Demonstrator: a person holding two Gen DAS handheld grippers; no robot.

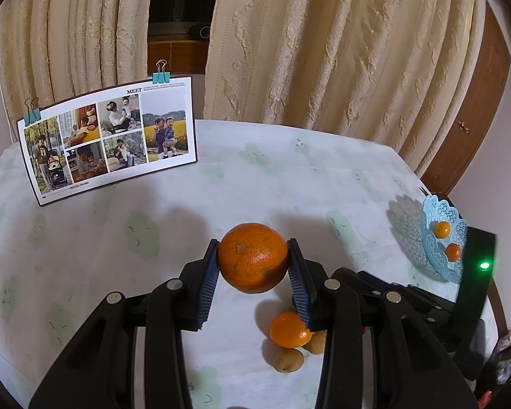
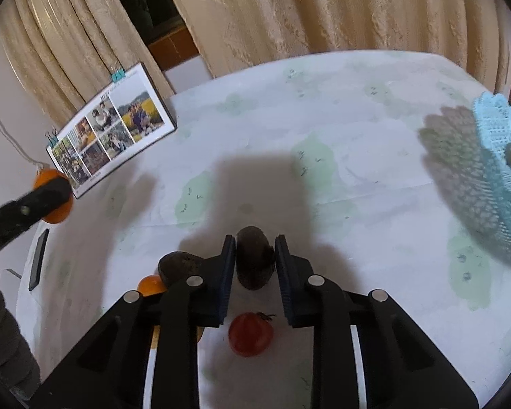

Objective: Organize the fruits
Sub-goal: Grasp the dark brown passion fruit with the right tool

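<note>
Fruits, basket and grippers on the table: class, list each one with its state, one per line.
Large orange: held off the table by the left gripper.
Kiwi: between the right gripper's fingers, grip uncertain.
Blue basket: holds two small oranges.
Small orange: on the table, against two kiwis.
Tomato: lying on the table.
</note>
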